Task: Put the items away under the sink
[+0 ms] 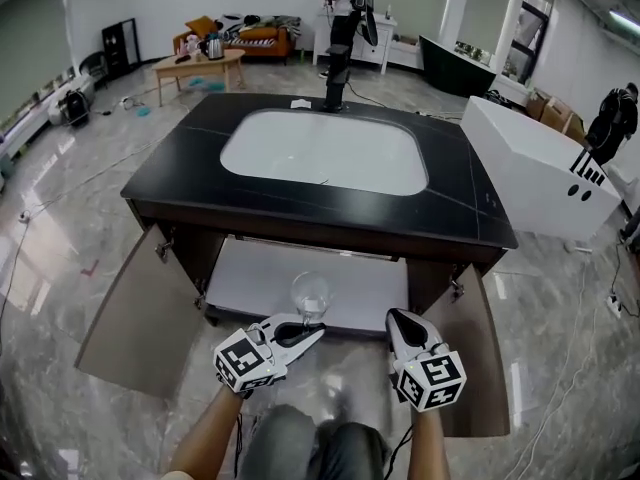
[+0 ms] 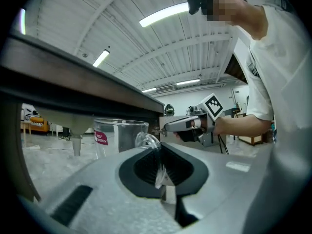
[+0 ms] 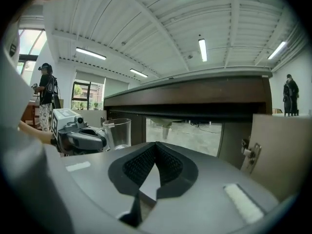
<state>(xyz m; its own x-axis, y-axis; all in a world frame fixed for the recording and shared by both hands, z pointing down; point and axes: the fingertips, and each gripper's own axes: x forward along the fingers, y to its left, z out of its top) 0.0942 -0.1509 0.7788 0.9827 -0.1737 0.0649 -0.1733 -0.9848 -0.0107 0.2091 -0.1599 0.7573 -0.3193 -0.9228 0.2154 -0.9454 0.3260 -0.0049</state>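
A clear glass mug (image 1: 310,295) with a red label hangs in front of the open cabinet under the black sink counter (image 1: 180,163). My left gripper (image 1: 318,330) is shut on the mug's handle (image 2: 147,141), and the mug body (image 2: 119,135) stands upright just beyond the jaws. In the left gripper view the left gripper (image 2: 158,165) sits level with the cabinet opening. My right gripper (image 1: 397,318) is beside it on the right, shut with nothing in it. From the right gripper (image 3: 155,155) I see the mug (image 3: 117,133) to the left. The cabinet's white shelf (image 1: 300,268) lies ahead.
Both cabinet doors stand swung out, the left door (image 1: 130,318) and the right door (image 1: 480,368), whose hinge (image 3: 248,152) shows close by. The white basin (image 1: 325,151) and faucet (image 1: 337,78) are above. A white tub (image 1: 540,168) stands at right.
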